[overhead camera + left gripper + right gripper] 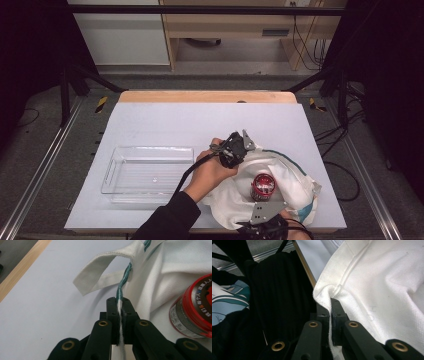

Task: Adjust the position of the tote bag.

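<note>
- Bag [280, 175] lies at surface [165, 125] front right w/ red-lidded can [263, 186] in it; clear tray [148, 172] to its left.
- Left gripper [120, 303] view: jaws clamp bag's green-edged rim, strap [100, 277] just beyond.
- Right gripper [329, 305] view: jaws pinch bag's white hem.
- Rm: grey floor, cables, wood cabinet behind.

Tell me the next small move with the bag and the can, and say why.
Probably lift both claws a little and draw them apart to widen the bag's mouth. The left claw is shut on the white cloth bag's green-trimmed edge, the right claw on its near hem, and the red-lidded can stands on the bag's cloth between them.
</note>
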Motion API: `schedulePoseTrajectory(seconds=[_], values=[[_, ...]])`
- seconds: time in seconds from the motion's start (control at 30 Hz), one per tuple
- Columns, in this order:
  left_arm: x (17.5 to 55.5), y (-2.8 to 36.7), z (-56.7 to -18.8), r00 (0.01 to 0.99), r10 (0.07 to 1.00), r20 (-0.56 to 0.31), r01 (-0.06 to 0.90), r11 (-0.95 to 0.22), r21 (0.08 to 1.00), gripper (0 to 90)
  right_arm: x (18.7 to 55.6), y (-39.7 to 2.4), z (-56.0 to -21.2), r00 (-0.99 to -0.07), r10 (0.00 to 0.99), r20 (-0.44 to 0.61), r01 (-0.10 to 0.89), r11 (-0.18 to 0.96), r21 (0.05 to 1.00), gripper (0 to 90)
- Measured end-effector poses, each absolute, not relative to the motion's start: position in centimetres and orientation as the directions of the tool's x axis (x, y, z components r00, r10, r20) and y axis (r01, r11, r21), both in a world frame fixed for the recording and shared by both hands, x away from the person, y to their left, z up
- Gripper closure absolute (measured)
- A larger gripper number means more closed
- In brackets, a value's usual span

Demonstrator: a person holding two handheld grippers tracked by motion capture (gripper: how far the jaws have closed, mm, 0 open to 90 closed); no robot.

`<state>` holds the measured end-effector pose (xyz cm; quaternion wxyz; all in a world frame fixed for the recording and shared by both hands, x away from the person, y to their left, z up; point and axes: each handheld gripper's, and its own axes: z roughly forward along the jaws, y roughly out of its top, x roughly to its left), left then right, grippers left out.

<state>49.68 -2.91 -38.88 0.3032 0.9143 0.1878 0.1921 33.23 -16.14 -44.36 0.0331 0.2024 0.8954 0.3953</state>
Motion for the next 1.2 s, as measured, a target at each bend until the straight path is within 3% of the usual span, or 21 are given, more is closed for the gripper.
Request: schedulePoseTrajectory(seconds=[0.97,1.2], values=[[49.6,-3.3,-39.4,0.863,0.444,0.24,0.219,-0.758,0.614,87.3,34.4,-16.8,-44.9,-0.866,0.478,0.147,0.415,0.522,0.746,88.0],[49.6,-3.3,-39.4,0.864,0.442,0.241,0.217,-0.758,0.615,87.3,34.3,-16.7,-45.1,-0.879,0.456,0.143,0.403,0.546,0.735,87.6]])
